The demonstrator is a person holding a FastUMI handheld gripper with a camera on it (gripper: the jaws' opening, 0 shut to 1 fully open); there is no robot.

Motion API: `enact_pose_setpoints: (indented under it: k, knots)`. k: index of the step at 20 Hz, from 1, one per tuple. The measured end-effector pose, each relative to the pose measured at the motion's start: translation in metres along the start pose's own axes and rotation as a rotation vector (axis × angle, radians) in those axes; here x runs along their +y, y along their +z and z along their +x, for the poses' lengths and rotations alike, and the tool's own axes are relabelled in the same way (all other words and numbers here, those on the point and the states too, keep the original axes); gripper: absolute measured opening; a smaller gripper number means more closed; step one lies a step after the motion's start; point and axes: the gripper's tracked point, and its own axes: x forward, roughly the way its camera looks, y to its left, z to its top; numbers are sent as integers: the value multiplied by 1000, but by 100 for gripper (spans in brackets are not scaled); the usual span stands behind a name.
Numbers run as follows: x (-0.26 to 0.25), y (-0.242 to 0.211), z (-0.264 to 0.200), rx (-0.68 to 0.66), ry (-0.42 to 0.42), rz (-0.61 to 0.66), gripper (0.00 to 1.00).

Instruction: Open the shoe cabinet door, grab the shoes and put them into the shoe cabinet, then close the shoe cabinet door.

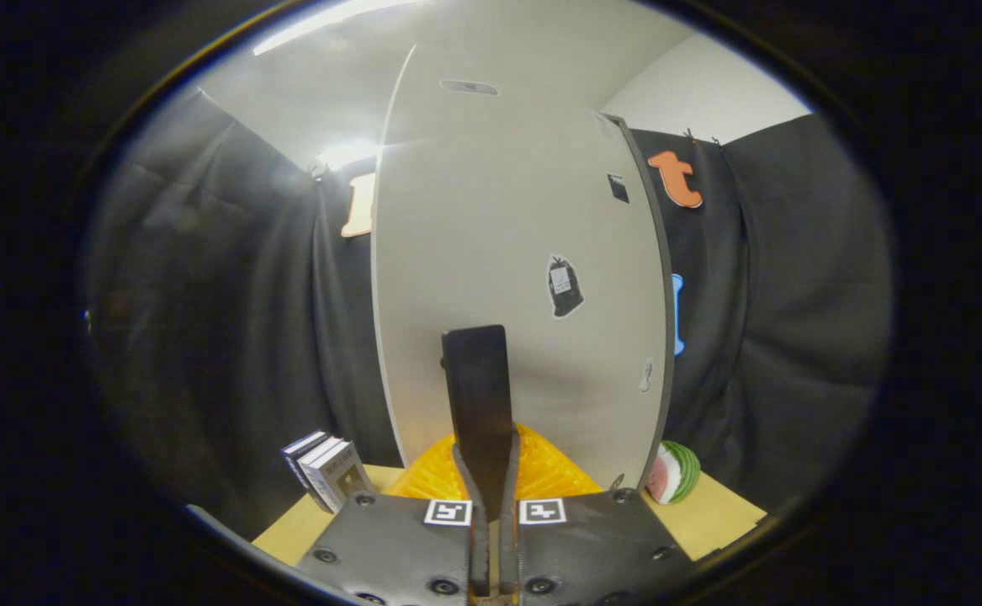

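A tall white shoe cabinet (516,219) stands right in front of me, its door (457,252) facing me with a few small stickers on it. Its dark edge runs down the right side. My gripper (475,337) is shut, and its two fingers, pressed together, rise as one dark column against the lower part of the door. I cannot tell whether the tips touch the door. Behind the fingers, at the foot of the cabinet, lies an orange-yellow lattice-patterned thing (549,471); the fingers hide its middle, and what it is stays unclear.
The cabinet stands on a light wooden tabletop (709,518). A few small boxes (328,471) stand upright left of the cabinet's foot. A toy watermelon slice (676,473) lies at its right corner. Black cloth walls close in on both sides.
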Motion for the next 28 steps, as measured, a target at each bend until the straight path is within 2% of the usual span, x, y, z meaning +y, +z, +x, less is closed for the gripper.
enact_pose_setpoints:
  k: [17,23,28]
  knots:
    - [-79,9,-61,56,139,-28,6]
    - [-122,17,-76,71,155,-57,6]
    - [-161,22,-85,62,128,-86,5]
